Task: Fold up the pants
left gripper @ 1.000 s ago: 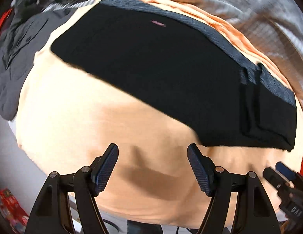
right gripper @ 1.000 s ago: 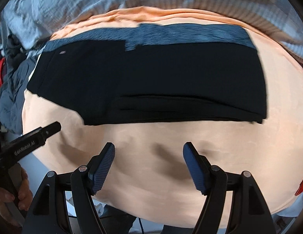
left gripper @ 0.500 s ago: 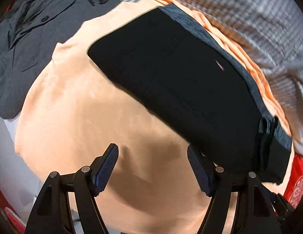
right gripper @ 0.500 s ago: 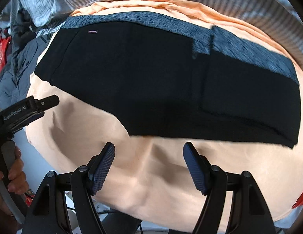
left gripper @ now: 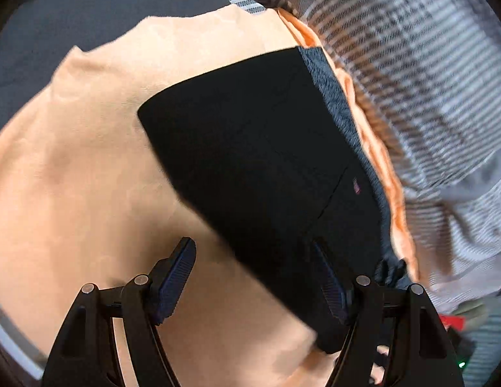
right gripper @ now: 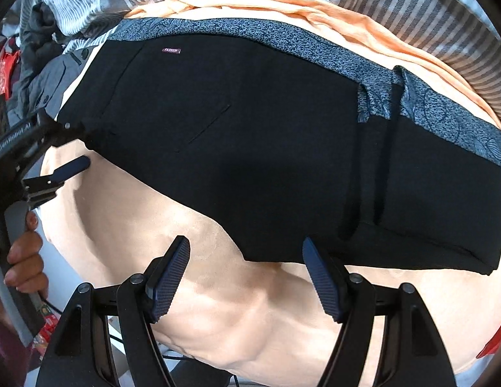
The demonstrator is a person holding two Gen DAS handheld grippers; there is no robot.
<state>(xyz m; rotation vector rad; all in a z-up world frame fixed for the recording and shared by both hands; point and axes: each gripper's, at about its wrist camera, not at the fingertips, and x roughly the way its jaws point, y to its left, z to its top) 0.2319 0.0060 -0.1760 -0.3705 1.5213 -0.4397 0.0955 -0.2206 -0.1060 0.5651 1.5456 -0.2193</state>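
Both jaws stand wide and empty as I bring the left gripper (left gripper: 253,277) and right gripper (right gripper: 245,274) over the near edge of the pants (right gripper: 250,148), I judge for another fold.

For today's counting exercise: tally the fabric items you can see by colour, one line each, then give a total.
Black pants: 1
Orange sheet: 1
Grey shirt: 1
Striped blanket: 1
Total: 4
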